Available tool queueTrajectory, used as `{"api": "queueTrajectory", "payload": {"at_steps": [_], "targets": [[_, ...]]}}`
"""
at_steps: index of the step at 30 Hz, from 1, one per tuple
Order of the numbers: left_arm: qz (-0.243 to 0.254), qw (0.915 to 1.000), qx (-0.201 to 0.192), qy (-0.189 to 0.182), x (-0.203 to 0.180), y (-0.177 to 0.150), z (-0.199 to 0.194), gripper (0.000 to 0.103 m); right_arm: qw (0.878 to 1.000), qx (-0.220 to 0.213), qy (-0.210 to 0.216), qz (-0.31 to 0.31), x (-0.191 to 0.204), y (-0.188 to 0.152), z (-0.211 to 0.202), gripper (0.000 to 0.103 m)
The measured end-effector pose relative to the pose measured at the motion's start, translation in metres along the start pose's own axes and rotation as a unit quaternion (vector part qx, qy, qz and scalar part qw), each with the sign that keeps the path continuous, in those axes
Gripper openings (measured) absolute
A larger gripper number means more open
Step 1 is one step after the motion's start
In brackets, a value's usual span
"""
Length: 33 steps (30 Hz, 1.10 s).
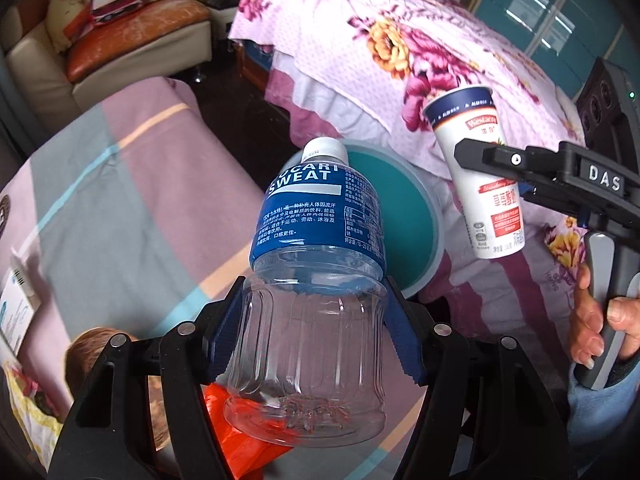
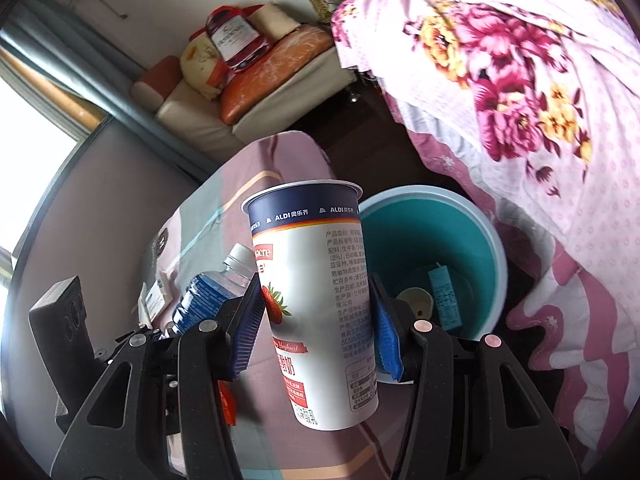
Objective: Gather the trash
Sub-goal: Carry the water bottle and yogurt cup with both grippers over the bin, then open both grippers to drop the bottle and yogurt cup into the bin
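My left gripper point(image 1: 314, 320) is shut on a clear plastic bottle point(image 1: 316, 280) with a blue label and white cap; its blue pads press the bottle's sides. My right gripper point(image 2: 316, 320) is shut on a white strawberry yoghurt cup point(image 2: 316, 300) with a dark blue rim. That cup point(image 1: 480, 176) and the right gripper point(image 1: 500, 168) also show at the right of the left wrist view, held by a hand point(image 1: 596, 320). A teal bin point(image 2: 460, 248) stands on the floor just beyond both items, with a small carton and a cup inside. The bottle point(image 2: 208, 292) appears left of the cup.
A bed with a pink floral cover point(image 1: 400, 40) rises behind the bin. A striped pink and grey blanket point(image 1: 120, 200) lies on the left, with orange packaging point(image 1: 240, 440) and papers point(image 1: 16, 312) on it. A beige sofa point(image 2: 248, 92) with cushions stands far back.
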<state>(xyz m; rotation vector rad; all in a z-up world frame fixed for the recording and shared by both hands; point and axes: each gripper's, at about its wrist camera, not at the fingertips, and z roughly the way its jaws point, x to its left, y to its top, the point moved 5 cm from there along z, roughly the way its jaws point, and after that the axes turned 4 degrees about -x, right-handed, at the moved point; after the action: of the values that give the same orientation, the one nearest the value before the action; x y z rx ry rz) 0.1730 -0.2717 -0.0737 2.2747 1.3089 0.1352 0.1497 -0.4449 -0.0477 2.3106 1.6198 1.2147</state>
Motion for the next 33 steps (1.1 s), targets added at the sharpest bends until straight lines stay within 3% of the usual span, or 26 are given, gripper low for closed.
{"api": "queueTrajectory", "payload": {"at_steps": [17, 33], "targets": [[0.036, 0.9962, 0.074, -0.029, -0.048, 0.002, 0.077, 0.067, 0.999, 0.012, -0.017, 0.040, -0.054, 0.002, 0.012, 0.049], [-0.002, 0.9975, 0.059, -0.038, -0.030, -0.007, 0.064, 0.079, 0.998, 0.035, -0.021, 0.045, -0.057, -0.003, 0.032, 0.049]]}}
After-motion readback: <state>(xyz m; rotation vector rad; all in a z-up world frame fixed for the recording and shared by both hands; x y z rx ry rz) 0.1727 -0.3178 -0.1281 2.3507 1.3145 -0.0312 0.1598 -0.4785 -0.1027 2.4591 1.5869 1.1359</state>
